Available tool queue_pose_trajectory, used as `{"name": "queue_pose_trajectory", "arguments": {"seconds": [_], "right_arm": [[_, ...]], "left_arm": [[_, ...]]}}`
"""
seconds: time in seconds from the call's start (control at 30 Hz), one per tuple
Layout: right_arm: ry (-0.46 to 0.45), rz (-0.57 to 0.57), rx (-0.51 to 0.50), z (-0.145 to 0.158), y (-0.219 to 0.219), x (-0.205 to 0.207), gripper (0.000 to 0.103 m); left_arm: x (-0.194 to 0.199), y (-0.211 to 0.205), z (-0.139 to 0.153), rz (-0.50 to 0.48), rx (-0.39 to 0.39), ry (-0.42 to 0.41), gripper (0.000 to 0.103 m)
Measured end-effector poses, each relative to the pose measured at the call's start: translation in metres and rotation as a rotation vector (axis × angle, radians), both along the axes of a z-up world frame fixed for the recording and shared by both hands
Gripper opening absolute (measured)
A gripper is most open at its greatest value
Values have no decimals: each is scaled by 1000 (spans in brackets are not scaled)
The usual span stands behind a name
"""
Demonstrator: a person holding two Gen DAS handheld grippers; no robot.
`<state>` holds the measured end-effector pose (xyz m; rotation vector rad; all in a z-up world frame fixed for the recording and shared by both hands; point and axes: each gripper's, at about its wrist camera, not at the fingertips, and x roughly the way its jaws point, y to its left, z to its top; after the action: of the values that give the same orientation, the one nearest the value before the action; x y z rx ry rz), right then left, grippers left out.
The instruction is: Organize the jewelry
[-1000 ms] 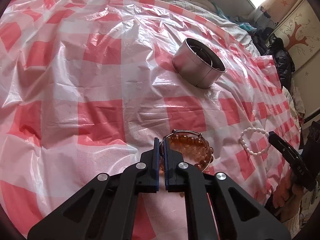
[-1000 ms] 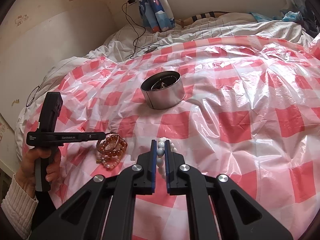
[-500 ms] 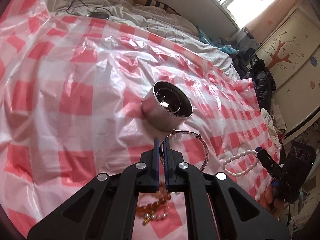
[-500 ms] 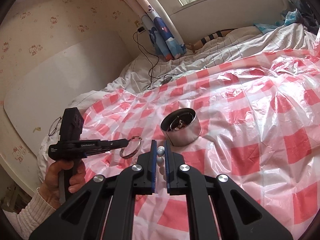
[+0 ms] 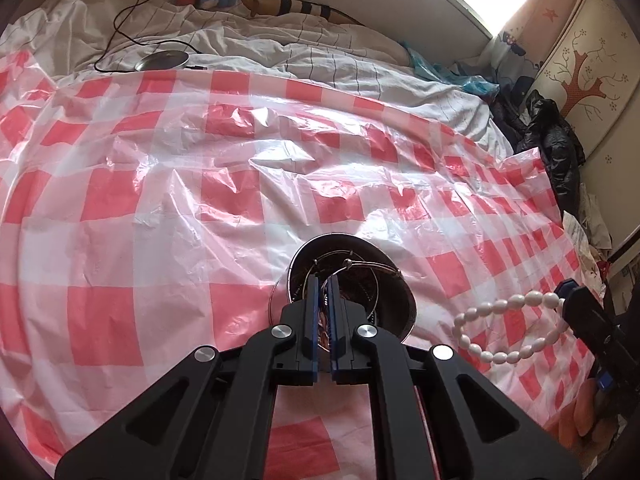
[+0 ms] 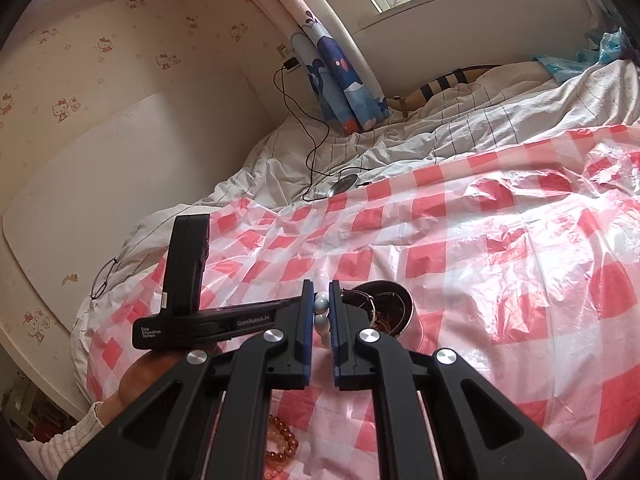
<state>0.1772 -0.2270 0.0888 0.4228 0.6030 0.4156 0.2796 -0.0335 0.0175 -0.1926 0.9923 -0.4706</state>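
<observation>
My left gripper (image 5: 323, 280) is shut on a thin silver bangle (image 5: 372, 266) and holds it over the open round metal tin (image 5: 404, 300) on the red-and-white checked plastic sheet. My right gripper (image 6: 321, 300) is shut on a white pearl bracelet (image 6: 321, 322); in the left wrist view the bracelet (image 5: 504, 336) hangs in the air right of the tin. In the right wrist view the tin (image 6: 390, 306) sits just right of my fingertips and the left gripper's body (image 6: 208, 324) reaches in from the left. An amber bead bracelet (image 6: 282, 446) lies on the sheet below.
The sheet (image 5: 160, 200) covers a bed with a white striped duvet (image 5: 320, 60) behind. A black cable and round disc (image 5: 162, 60) lie on the duvet. A wall and headboard (image 6: 100, 160) stand at the left, dark clothes (image 5: 556, 148) at the right.
Both grippers rose and moved toward the tin. The silver bangle went from beside the tin to over its opening. The amber beads stayed on the sheet.
</observation>
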Motion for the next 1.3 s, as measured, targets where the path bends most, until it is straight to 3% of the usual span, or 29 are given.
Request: {"name": "queue_pose_trajectory", "arguments": {"seconds": [0.2,0.3,0.37,0.43,0.63,0.8,0.93,1.03,1.1,1.3], "right_arm": [[57,25,30,-21,18,42,8],[120,3,50,-39,22,63,8],[199,-30,-62,-52,31,77,9],[238,-78,-177,-63,35,80,28],[180,-103,-245,-48,31,36,34],[257,-11,-197,-57,39,-18,35],[332,41,-135,-75,46,-53,35],[343,90,-154,-81,61,-70,35],[354,124,-164,-85,71,-75,35],[361,214,-230,-96,103,-77,35]], "left_arm": [[10,4,-17,-8,-7,39,5],[7,16,-12,8,-7,43,5],[1,27,-6,11,-6,39,5],[-10,39,-3,11,17,44,6],[-59,58,-24,-64,123,110,19],[-93,60,-60,-122,178,192,23],[-103,56,-59,-113,212,180,26],[-113,56,-55,-85,243,156,29],[-118,60,-54,-41,282,129,37],[-130,50,-57,-59,409,60,37]]}}
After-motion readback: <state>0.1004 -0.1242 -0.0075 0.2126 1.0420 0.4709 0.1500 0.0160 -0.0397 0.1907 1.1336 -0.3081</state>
